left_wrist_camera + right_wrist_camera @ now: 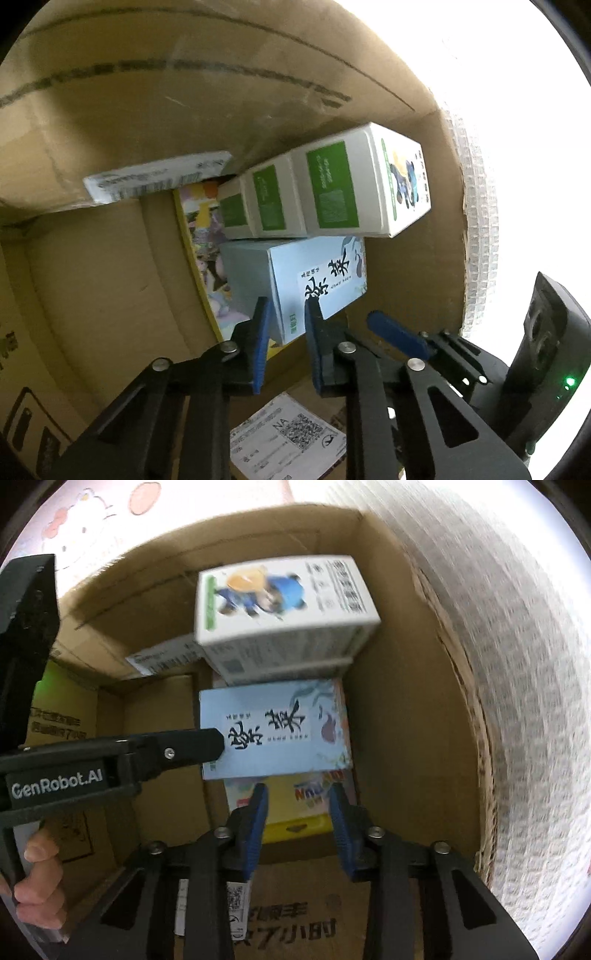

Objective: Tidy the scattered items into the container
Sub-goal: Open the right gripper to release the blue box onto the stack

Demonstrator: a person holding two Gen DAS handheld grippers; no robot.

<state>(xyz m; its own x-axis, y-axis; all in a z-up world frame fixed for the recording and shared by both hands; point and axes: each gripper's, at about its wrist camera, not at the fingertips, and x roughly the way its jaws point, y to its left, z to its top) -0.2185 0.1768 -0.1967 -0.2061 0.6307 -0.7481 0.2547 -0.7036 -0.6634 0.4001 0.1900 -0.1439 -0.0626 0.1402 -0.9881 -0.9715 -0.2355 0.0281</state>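
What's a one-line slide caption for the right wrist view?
Right gripper, jaws apart and empty, above a cardboard box holding a pale blue carton and stacked white cartons.

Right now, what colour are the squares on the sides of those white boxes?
Green panels on the white boxes, clearest in the left wrist view.

"GenRobot.AI" stands in white letters on the black body of the left gripper, at the left edge of the right wrist view. The pale blue box in the cardboard box carries two large black brush-written characters on a white label; the small print beside them is too fine to read. A shipping label on the carton floor shows "NA" beside a QR code. The white and green cartons bear QR codes, their print illegible.
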